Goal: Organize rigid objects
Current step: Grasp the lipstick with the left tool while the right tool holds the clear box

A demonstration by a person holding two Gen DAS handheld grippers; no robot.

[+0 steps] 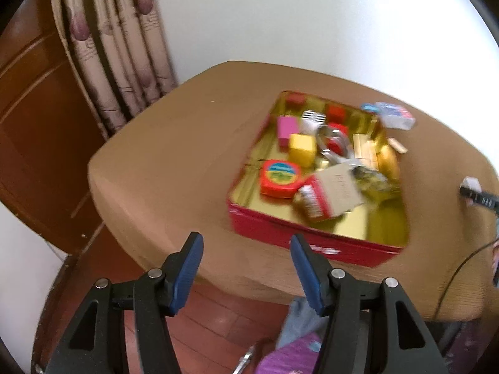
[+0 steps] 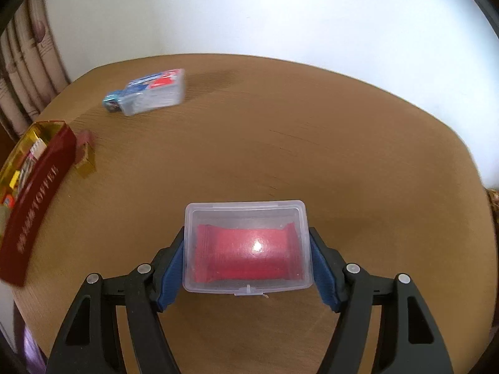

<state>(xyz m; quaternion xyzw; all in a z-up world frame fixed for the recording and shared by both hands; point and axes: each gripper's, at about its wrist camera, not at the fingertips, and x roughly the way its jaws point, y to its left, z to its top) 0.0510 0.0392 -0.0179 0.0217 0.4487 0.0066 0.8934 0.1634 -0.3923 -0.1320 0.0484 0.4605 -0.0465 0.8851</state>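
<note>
A red tin [image 1: 274, 232] with a gold inside stands on the brown table [image 1: 174, 155]. It holds several small things, among them a red round tape measure [image 1: 279, 177], a yellow cube [image 1: 302, 149] and a pink block [image 1: 287, 129]. My left gripper [image 1: 246, 243] hangs open and empty over the table's near edge, short of the tin. In the right wrist view my right gripper [image 2: 246, 233] is shut on a clear plastic box [image 2: 248, 246] with a red packet inside, just above the table [image 2: 312, 143]. The tin [image 2: 34, 187] lies to its left.
A clear case of cards [image 2: 149, 93] and a small gold box [image 2: 85, 159] lie on the table beyond the tin. A curtain [image 1: 118, 46] and wooden door [image 1: 37, 124] stand to the left. A dark cable [image 1: 452, 274] crosses the table's right side. Purple cloth [image 1: 296, 355] lies on the floor.
</note>
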